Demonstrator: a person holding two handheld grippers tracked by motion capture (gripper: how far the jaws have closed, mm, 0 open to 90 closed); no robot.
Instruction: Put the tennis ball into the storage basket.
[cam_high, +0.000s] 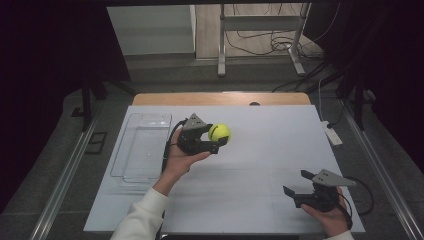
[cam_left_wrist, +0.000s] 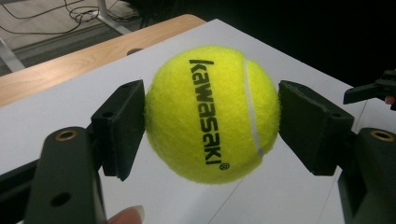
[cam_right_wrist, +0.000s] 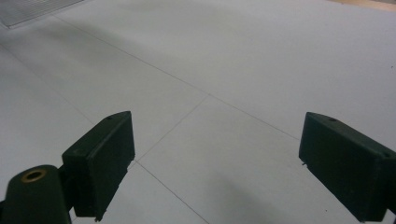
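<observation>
your left gripper (cam_high: 220, 141) pinches the yellow tennis ball (cam_high: 219, 132), one black pad pressed to each side of it, and your left hand (cam_high: 181, 157) carries both above the white sheet (cam_high: 260, 165). in the left gripper view the ball (cam_left_wrist: 212, 114) sits squarely between the pads, its black kawasaki lettering running down the face toward the camera and a white seam curving just beside the right-hand pad; nothing but the pads touches it, and the sheet lies below. a fingertip (cam_left_wrist: 127, 216) shows at the bottom edge, just behind the jaws. behind that gripper, on the side away from its tips, the clear plastic tray (cam_high: 141, 146) rests on the sheet, apart from the ball. your right gripper (cam_high: 296, 184) sits well apart from the left one, low over the near corner of the sheet in your right hand (cam_high: 327, 215), its jaws spread wide with nothing between them. in the right gripper view both pads (cam_right_wrist: 100, 161) stand far apart over bare white sheet (cam_right_wrist: 224, 74) crossed by thin seam lines.
</observation>
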